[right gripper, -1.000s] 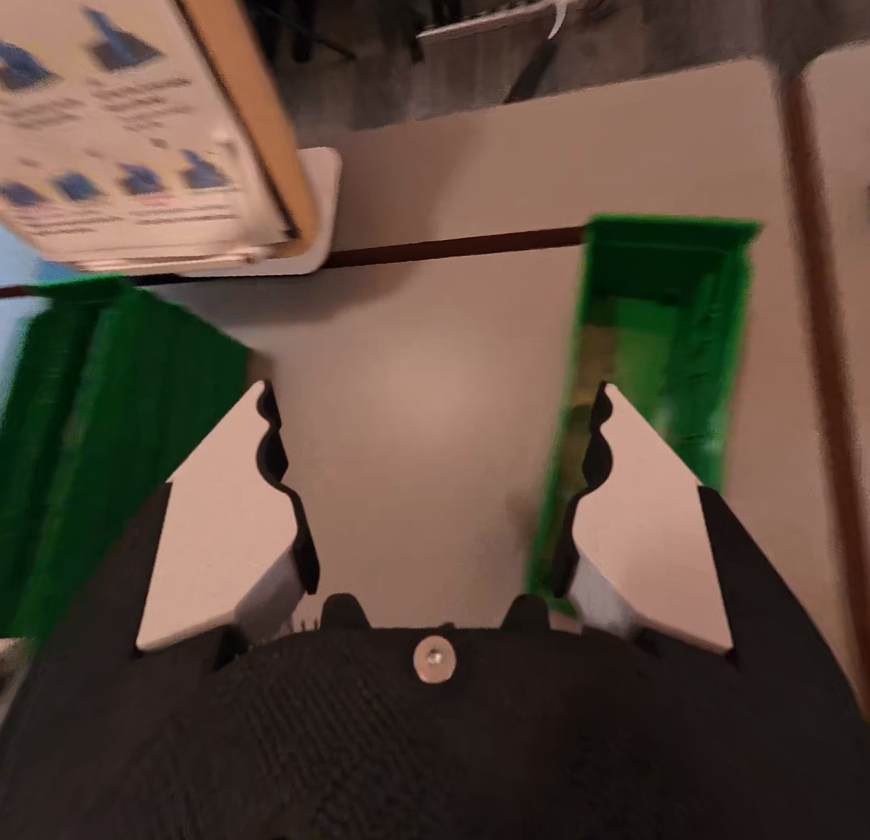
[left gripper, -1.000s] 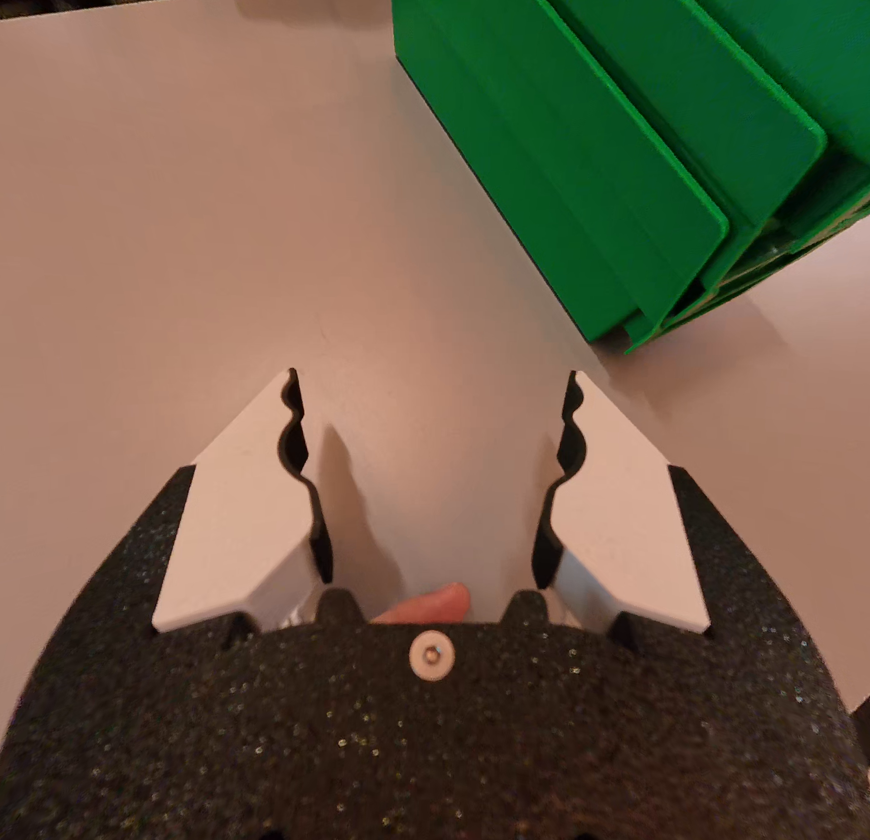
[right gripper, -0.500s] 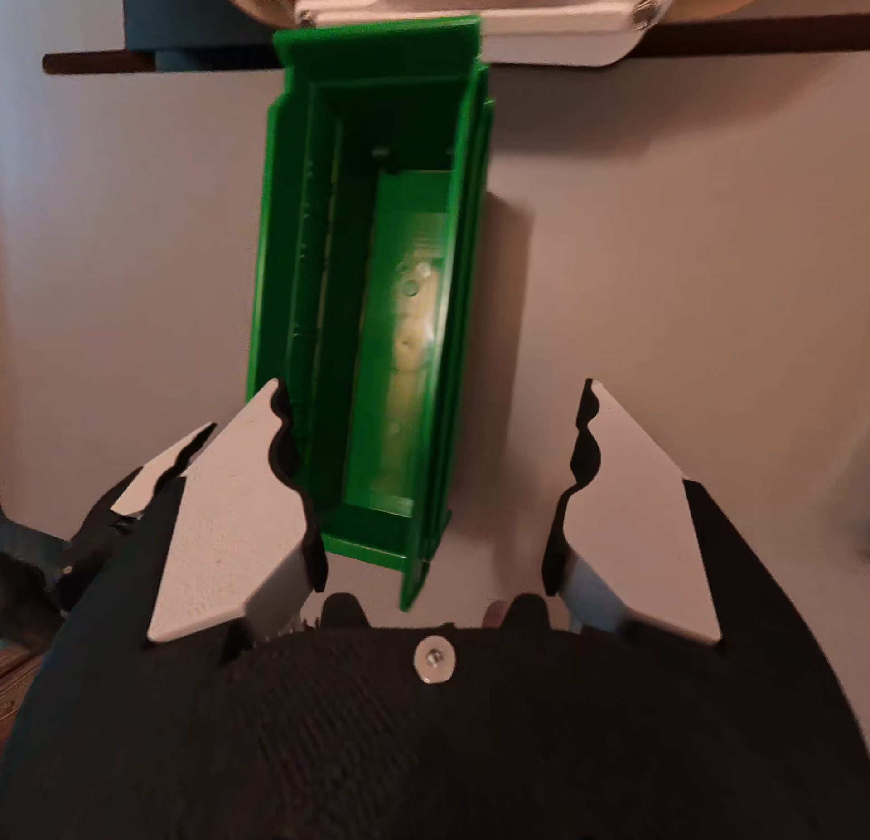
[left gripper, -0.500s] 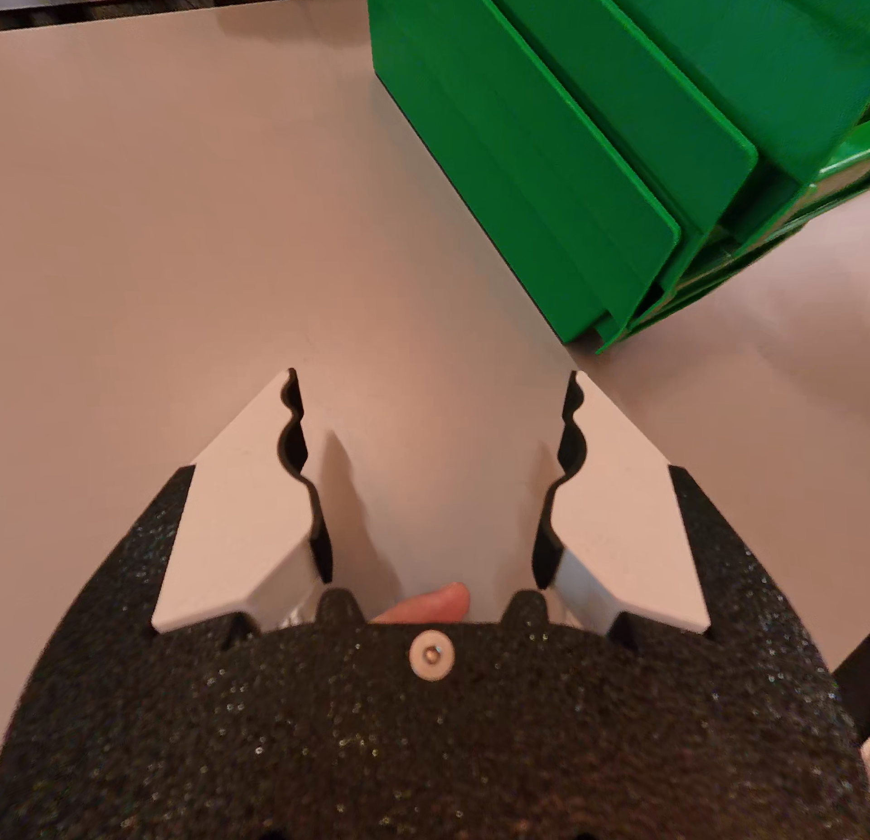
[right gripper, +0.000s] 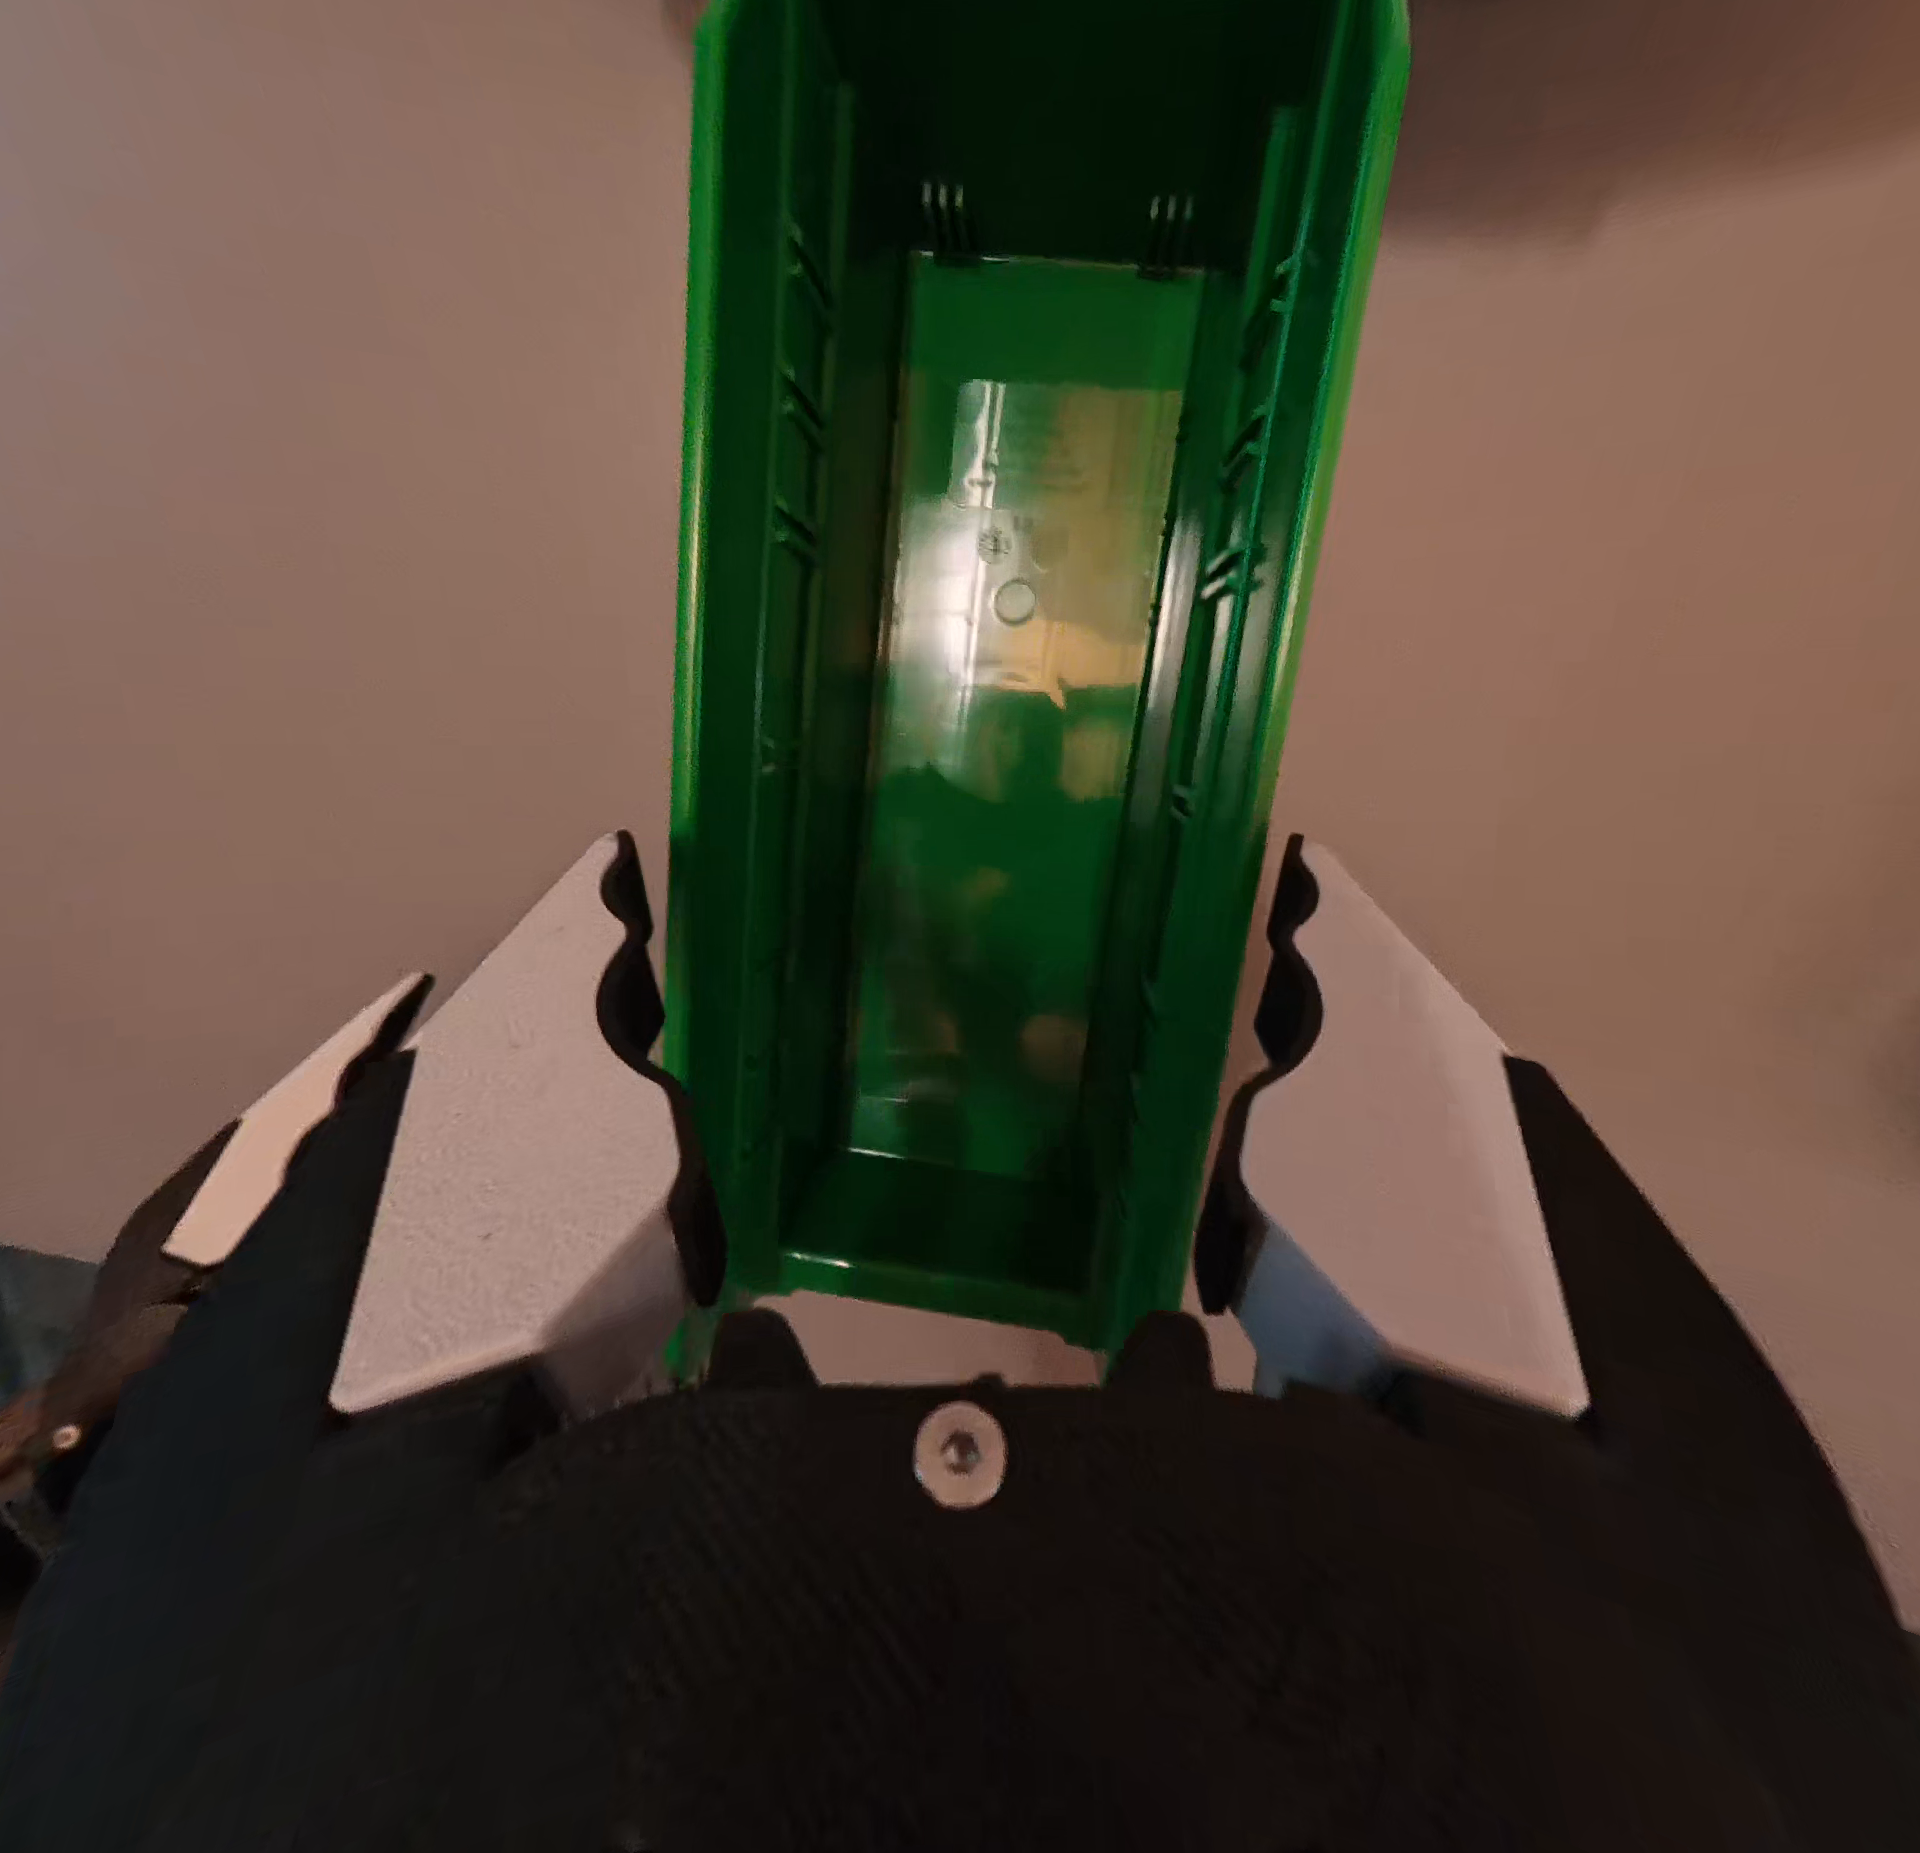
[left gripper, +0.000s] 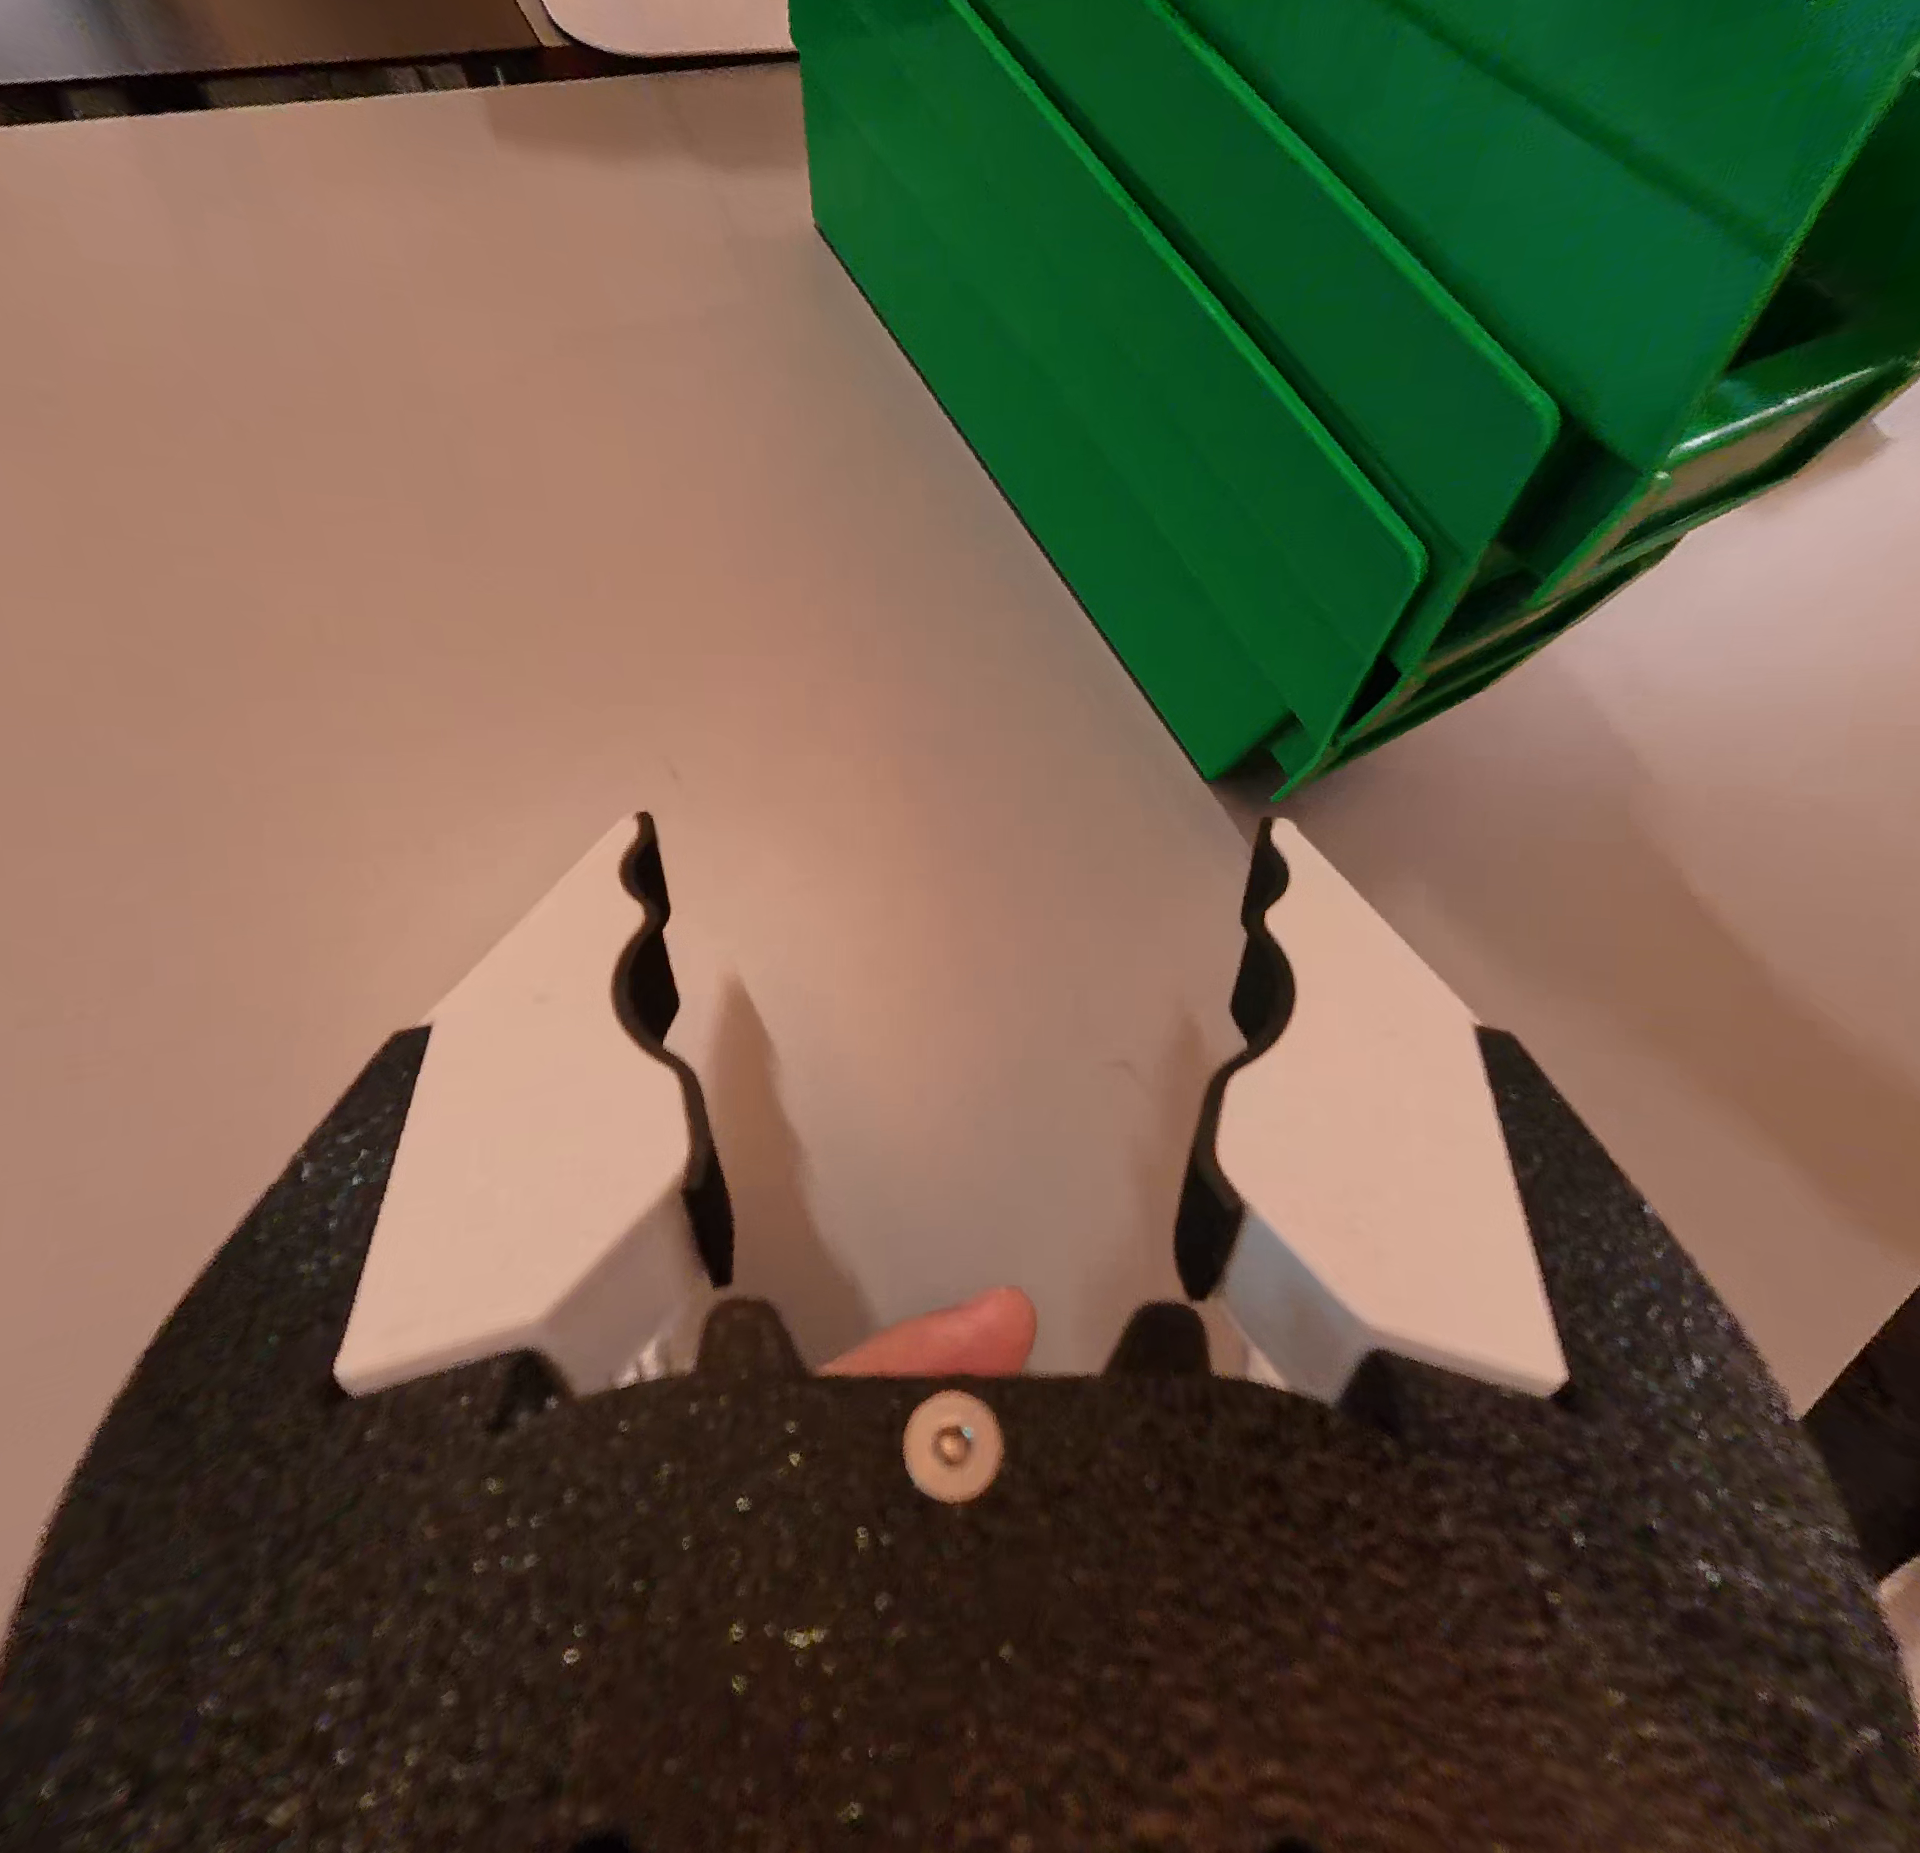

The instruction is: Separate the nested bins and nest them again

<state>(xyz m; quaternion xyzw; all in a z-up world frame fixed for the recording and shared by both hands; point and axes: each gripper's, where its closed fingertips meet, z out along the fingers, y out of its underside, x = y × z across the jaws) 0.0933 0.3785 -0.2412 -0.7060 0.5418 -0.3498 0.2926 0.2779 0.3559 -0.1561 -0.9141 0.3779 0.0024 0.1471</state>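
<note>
The long, narrow, glossy green plastic bins (right gripper: 1029,660) lie nested on the pale beige surface (right gripper: 312,453), and they serve as the landmark here. In the right wrist view the right gripper (right gripper: 956,847) sits over the stack's near short end with its jaws spread wide, one white finger on each outer side of the long walls; the left finger looks to be just touching the wall, though slight blur leaves that unsure, and the right one stands apart. Nothing is clamped yet. The straddle makes sense: closing across the narrow width should pinch the walls, and the open top shows an inner bin seated inside the outer, which is what must be drawn out. In the left wrist view the left gripper (left gripper: 951,827) hangs off the stack's near corner, just beside it, jaws likewise released and holding nothing, above bare surface. From this side the stack's stepped side walls (left gripper: 1195,369) show several shells seated one inside another. Waiting there probably lets the left gripper brace the outer shells while the right lifts. A fingertip (left gripper: 956,1336) of the person peeks from behind the left gripper's black body.
</note>
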